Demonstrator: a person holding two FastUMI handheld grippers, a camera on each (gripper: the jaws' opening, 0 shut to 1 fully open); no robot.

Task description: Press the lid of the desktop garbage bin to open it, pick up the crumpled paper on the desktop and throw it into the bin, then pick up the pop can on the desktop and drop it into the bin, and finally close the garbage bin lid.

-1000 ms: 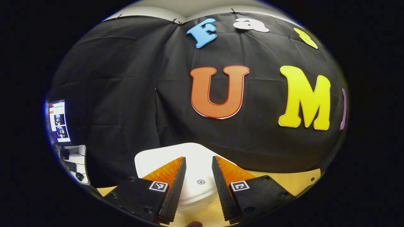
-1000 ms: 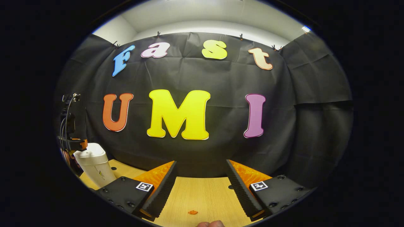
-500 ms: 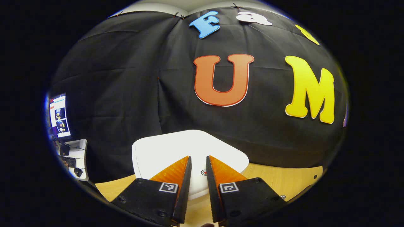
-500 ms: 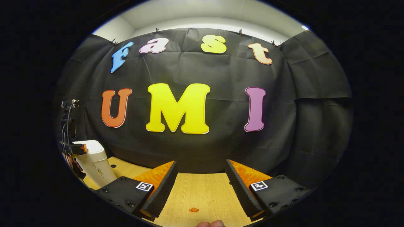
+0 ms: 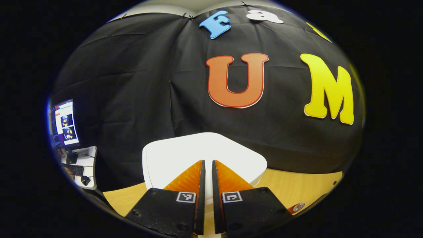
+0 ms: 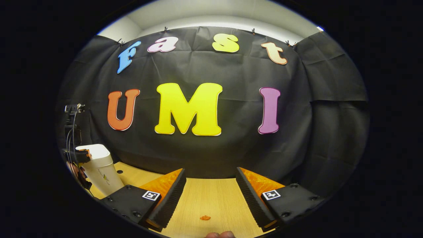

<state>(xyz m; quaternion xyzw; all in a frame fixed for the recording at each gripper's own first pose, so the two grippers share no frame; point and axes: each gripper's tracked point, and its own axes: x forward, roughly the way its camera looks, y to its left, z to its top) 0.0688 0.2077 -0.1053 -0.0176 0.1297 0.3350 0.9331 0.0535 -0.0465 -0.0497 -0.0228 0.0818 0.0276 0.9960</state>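
Left gripper (image 5: 207,165) fingers are sitting nearly closed over the white bin lid (image 5: 185,150). Right gripper (image 6: 209,180) is hanging wide apart over the bench (image 6: 211,201); bin (image 6: 99,167) is standing near the bench's far left edge.

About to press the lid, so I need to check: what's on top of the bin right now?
The left claw, nearly closed, sits over the white bin lid. From the right gripper view it meets the bin at the lid's edge. Its fingers cover the spot beneath them. The lid looks closed.
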